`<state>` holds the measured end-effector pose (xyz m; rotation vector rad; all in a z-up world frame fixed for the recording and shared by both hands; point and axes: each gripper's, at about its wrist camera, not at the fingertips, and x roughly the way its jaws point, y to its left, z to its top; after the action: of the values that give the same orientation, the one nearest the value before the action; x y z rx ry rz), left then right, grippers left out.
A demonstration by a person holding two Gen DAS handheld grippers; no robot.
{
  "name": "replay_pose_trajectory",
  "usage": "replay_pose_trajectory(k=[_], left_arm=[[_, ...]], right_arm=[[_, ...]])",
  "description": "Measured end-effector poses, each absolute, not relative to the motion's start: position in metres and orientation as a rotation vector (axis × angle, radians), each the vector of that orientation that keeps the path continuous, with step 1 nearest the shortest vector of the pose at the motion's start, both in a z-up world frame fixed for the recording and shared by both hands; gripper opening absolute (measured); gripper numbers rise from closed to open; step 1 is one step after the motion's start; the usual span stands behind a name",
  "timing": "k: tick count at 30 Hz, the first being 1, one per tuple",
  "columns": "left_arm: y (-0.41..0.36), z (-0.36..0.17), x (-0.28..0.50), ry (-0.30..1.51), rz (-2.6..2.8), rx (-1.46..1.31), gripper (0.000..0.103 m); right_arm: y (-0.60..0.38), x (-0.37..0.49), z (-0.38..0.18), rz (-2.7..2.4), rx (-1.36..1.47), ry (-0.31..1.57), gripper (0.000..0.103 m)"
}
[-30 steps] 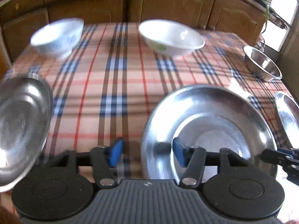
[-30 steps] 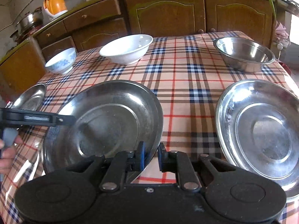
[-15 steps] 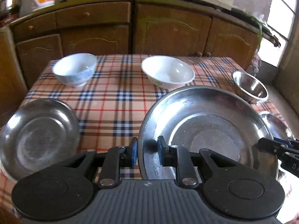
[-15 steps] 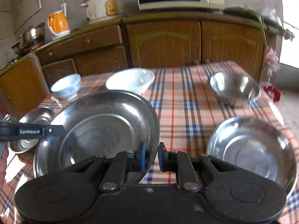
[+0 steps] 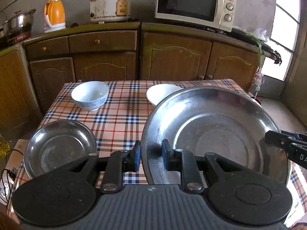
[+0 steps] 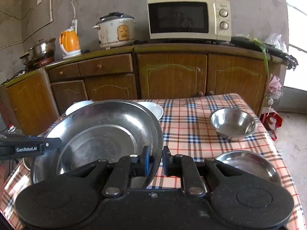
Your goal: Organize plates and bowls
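A: Both tools clamp the big plate (image 5: 216, 126) by opposite rims, left tool (image 5: 150, 156), right tool (image 6: 155, 162), above the worktop (image 5: 119, 120).

B: Thin rim holds. Uneven tilt could slip it onto the small plate (image 5: 59, 149).

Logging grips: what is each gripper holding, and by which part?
Both hold the large steel plate by its rim: left gripper on its left edge, right gripper on its right edge.

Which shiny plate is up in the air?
The big steel plate is up, pinched at its rim on both sides by the left tongs and right tongs. The two smaller steel plates lie flat on the table.
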<state>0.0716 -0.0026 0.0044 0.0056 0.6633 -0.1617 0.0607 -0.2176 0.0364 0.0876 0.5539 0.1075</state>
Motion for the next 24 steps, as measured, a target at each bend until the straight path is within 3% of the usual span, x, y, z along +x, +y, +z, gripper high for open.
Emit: replay_pose_trajectory(k=[24], left_arm=[[-0.01,0.005,0.035,0.65,-0.2,-0.001,0.023]], right_arm=[[-0.232,0.015,0.051,0.062,0.082,0.526,0.018]])
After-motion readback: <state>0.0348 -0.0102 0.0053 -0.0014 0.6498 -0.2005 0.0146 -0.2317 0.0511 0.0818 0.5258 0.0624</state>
